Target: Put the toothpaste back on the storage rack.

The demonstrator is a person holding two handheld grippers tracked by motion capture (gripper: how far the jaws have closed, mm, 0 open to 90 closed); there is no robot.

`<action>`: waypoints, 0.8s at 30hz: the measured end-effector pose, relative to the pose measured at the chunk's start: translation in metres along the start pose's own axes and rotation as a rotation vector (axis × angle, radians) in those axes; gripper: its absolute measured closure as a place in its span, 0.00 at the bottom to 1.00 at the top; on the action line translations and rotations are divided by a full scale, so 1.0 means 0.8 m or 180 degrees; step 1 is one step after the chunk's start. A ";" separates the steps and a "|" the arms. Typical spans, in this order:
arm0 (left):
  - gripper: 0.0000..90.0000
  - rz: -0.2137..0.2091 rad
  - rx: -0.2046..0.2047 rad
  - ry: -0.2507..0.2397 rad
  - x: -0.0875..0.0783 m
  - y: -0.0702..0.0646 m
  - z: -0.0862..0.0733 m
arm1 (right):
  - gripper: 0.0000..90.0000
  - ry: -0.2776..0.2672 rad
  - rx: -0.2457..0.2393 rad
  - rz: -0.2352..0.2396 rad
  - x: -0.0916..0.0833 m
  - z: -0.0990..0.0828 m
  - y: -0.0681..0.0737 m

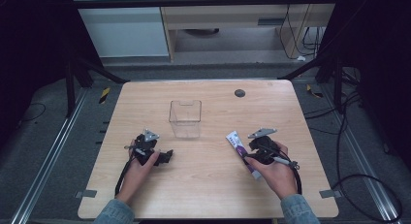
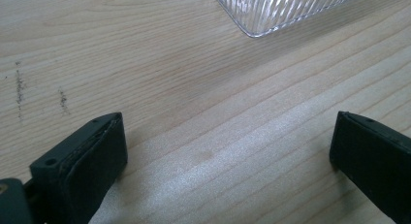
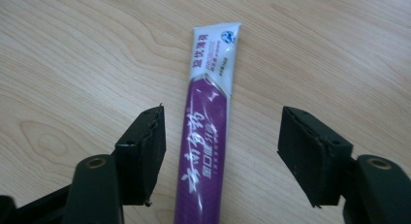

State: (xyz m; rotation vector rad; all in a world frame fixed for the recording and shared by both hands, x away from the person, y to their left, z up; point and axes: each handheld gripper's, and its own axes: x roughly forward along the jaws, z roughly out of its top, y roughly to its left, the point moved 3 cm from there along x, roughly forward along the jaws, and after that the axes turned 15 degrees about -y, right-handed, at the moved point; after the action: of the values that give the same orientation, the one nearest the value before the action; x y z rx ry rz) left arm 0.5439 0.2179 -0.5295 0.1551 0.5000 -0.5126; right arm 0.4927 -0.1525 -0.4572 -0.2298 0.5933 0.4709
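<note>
Between the pads of the right gripper [image 3: 220, 156] lies a purple and white toothpaste tube [image 3: 203, 132], with clear gaps on both sides: the jaws stand partly open and hold nothing. The tube's near end is cut off by the bottom edge of the right gripper view, so its cap cannot be seen there. Its long axis runs straight away from the gripper, the flat white crimped end farthest off. From the high view, the tube [image 1: 238, 145] lies on the wooden table [image 1: 208, 195] at the right, partly hidden under the right gripper [image 1: 253, 153] and hand, crimp aimed toward the clear plastic container [image 1: 185, 118] at the centre. Printed characters read only close up. The left gripper [image 2: 228, 146] rests wide open over bare wood, the container's ribbed corner [image 2: 286, 8] ahead.
</note>
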 end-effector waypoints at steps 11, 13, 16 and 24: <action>0.00 0.0001 -0.0001 -0.0001 0.000 0.000 0.000 | 0.54 0.0143 -0.0123 0.0103 0.020 0.025 0.007; 0.00 0.0001 -0.0002 -0.0002 0.000 0.000 0.000 | 0.55 0.0181 -0.0149 0.0106 0.023 0.027 0.009; 0.00 0.0000 0.0000 0.0000 0.000 0.000 0.000 | 0.55 0.0242 -0.0160 0.0113 0.028 0.030 0.010; 0.00 0.0001 0.0000 -0.0001 0.000 0.000 0.000 | 0.55 0.0327 -0.0129 0.0146 0.042 0.032 0.015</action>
State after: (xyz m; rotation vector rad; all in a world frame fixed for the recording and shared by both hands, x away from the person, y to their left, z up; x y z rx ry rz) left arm 0.5439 0.2179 -0.5295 0.1549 0.4996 -0.5123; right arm 0.5235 -0.1217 -0.4572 -0.2805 0.6909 0.5180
